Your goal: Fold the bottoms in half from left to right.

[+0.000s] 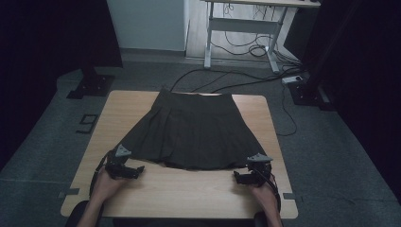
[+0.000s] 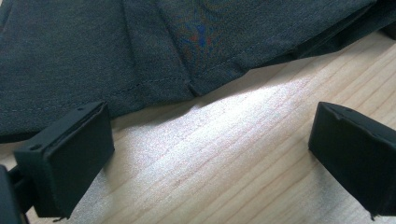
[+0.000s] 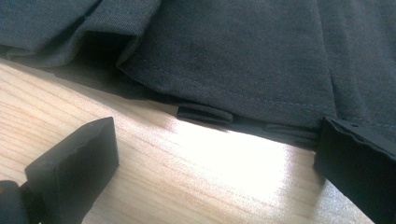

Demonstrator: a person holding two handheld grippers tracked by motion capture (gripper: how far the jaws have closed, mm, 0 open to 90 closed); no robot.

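A dark pleated skirt [image 1: 189,130] lies flat on the wooden table [image 1: 189,191], its waistband at the far edge and its wide hem toward me. My left gripper [image 1: 137,172] sits at the hem's near left corner, open, jaws wide apart on bare wood just short of the stitched hem [image 2: 140,86]. My right gripper [image 1: 238,177] rests at the hem's near right corner, open too, with the hem [image 3: 243,100] lying a little beyond its jaws. Neither gripper holds any cloth.
Bare table wood runs along the near edge between the hands. Beyond the table, cables [image 1: 246,82] trail over the grey floor, a white desk frame [image 1: 241,28] stands at the back, and black stand bases [image 1: 92,85] flank the sides.
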